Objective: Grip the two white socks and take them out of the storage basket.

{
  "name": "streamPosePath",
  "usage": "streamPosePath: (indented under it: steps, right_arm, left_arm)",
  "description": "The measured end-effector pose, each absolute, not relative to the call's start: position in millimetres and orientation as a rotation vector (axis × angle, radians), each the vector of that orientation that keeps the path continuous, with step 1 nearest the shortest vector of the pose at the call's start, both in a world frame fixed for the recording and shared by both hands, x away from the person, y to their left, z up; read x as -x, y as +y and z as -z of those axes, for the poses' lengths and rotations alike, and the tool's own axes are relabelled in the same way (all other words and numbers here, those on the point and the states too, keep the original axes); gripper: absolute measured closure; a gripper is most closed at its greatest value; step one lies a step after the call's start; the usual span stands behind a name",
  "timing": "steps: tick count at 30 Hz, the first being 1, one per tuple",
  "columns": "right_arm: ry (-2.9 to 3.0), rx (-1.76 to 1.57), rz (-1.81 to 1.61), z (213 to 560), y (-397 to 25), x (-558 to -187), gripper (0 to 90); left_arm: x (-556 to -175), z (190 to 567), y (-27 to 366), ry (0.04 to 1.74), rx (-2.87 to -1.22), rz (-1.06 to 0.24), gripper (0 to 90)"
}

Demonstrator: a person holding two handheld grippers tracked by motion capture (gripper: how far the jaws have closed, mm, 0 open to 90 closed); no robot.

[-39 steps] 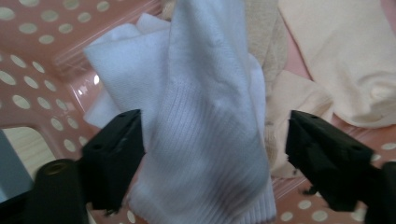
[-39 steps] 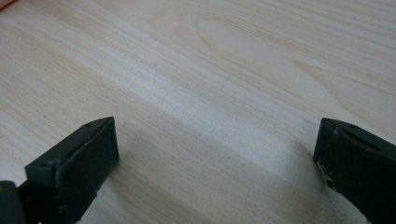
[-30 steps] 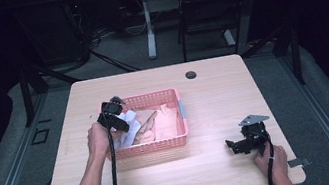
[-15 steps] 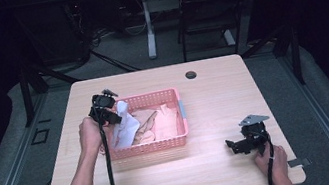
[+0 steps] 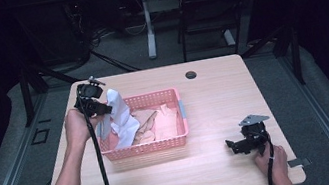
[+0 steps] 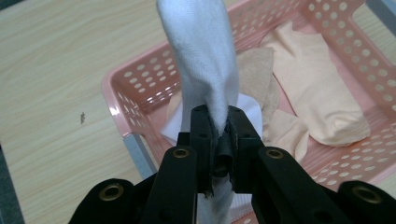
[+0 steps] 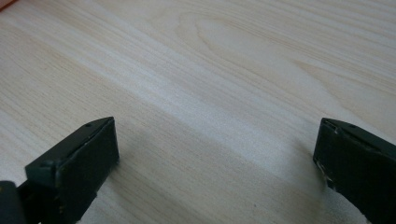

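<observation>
A light wooden tabletop point(image 5: 213, 94) holds a pink perforated basket point(image 5: 161, 145) left of centre. The person's left hand point(image 5: 75, 128) holds the left claw point(image 5: 104, 110) above the basket's left end. Its jaws are pinched tight on a white sock point(image 6: 205, 60), which rises upright above the jaws and also hangs down into the basket below them. In the left gripper view the sock point(image 6: 205, 60) stands between the two black jaws, over the basket's near corner point(image 6: 116, 88). Peach and beige socks point(image 5: 159, 121) lie flat inside the basket. The right claw point(image 5: 233, 146) rests low on the bare tabletop near the front right, well apart from the basket, held by the right hand point(image 5: 268, 157). Its jaws are spread wide with nothing between them, just wood grain point(image 7: 210, 116). A small dark round cap point(image 5: 191, 75) sits in the tabletop near the far edge.
</observation>
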State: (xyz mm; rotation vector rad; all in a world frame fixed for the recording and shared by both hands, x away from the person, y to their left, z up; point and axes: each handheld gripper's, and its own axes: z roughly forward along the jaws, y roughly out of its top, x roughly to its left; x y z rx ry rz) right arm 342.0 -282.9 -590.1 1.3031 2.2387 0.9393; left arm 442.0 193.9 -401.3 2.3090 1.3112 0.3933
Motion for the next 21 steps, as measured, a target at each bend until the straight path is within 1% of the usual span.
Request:
streamPosePath:
  steps: [10, 21]
  right_arm:
    - [2.239, -1.303, -0.940, 590.0, -282.9, -342.0, 0.0]
    - [2.242, -1.301, -0.932, 589.9, -283.2, -342.0, 0.0]
  left_arm:
    - [-436.6, 371.6, 200.0, 1.294, -2.291, -0.443, 82.3]
    - [-428.7, 345.9, 223.4, 1.325, -2.242, -0.505, 82.3]
